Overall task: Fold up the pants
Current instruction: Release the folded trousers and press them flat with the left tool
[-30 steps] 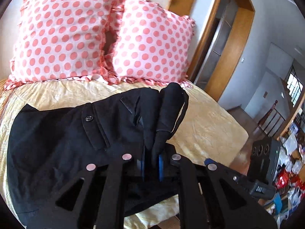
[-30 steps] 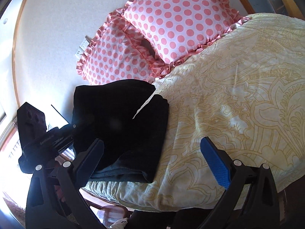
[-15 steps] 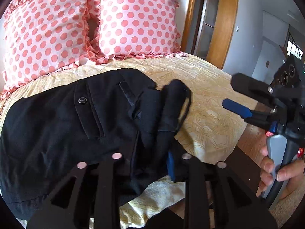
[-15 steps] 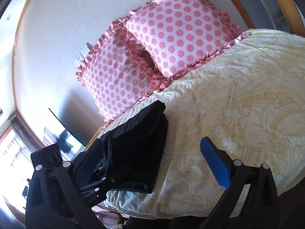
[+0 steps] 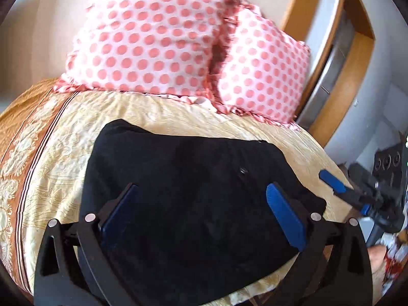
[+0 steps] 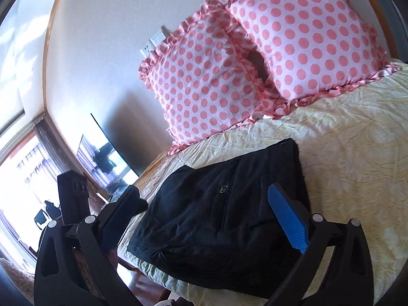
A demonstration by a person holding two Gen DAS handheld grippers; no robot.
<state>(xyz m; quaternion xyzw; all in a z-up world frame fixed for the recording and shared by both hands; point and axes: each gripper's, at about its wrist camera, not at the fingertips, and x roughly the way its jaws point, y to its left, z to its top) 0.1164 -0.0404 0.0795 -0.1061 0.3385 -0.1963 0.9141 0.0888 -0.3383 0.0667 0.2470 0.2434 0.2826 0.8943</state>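
Black pants (image 5: 191,173) lie in a folded, roughly square bundle on the yellow bedspread (image 5: 63,153), near the bed's front edge. A small button (image 5: 241,170) shows on top. My left gripper (image 5: 201,191) hovers over the bundle. Its jaws are opening wide and the blue pads (image 5: 283,216) press on nothing, with cloth only beneath them. In the right wrist view the pants (image 6: 216,216) sit under my right gripper (image 6: 204,190), which is open with nothing in it. The right gripper (image 5: 352,196) also shows at the right edge of the left wrist view.
Two pink polka-dot pillows (image 5: 158,40) (image 6: 306,33) lean on the wall at the head of the bed. A wooden door frame (image 5: 339,97) stands to the right. The bed's front edge (image 6: 163,272) drops to the floor. A screen (image 6: 107,153) and a bright window are on the left.
The left gripper let go of the bunched black cloth, opened wide and swung over the bundle. The pants now lie flatter. The right gripper rose and came closer to the pants.
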